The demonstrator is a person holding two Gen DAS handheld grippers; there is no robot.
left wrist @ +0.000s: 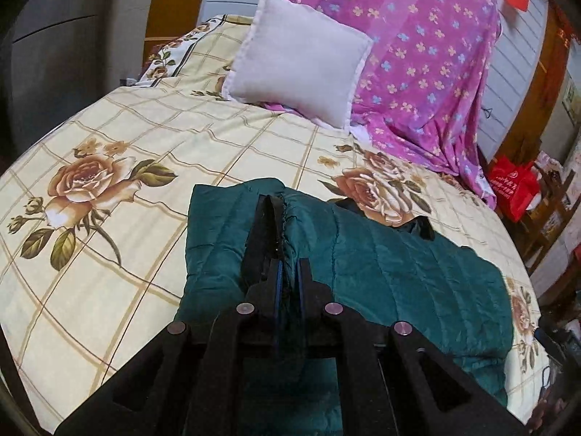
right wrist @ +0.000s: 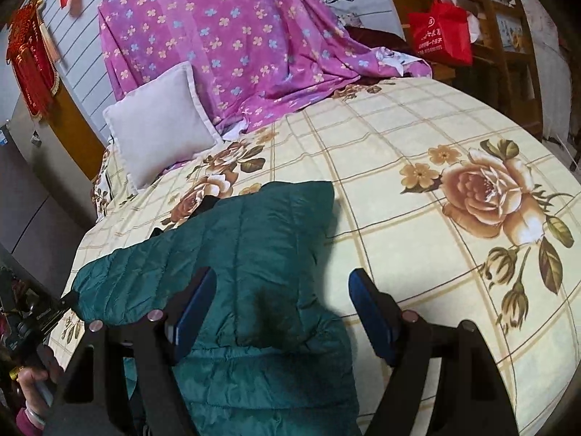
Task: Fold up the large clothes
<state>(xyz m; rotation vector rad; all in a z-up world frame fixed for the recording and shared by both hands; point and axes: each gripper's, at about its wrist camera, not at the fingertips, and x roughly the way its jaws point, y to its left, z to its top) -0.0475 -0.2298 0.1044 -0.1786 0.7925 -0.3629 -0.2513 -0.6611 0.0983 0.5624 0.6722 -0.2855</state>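
Note:
A dark teal quilted jacket [left wrist: 381, 272] lies on a bed with a cream sheet printed with roses [left wrist: 109, 272]. My left gripper [left wrist: 288, 269] is shut on a bunched edge of the jacket. A black-trimmed fold stands up just beyond its blue pads. In the right wrist view the jacket [right wrist: 261, 239] stretches from the lower middle towards the left. My right gripper [right wrist: 281, 279] hangs open just above it, with nothing pressed between its pads. A hand [right wrist: 32, 378] on the other tool shows at the lower left.
A pale lilac pillow [left wrist: 297, 61] leans against a heap draped in purple flowered cloth [left wrist: 417, 54] at the head of the bed. A red bag [right wrist: 441, 32] stands on wooden furniture beside the bed. Bare rose-printed sheet [right wrist: 435, 272] spreads right of the jacket.

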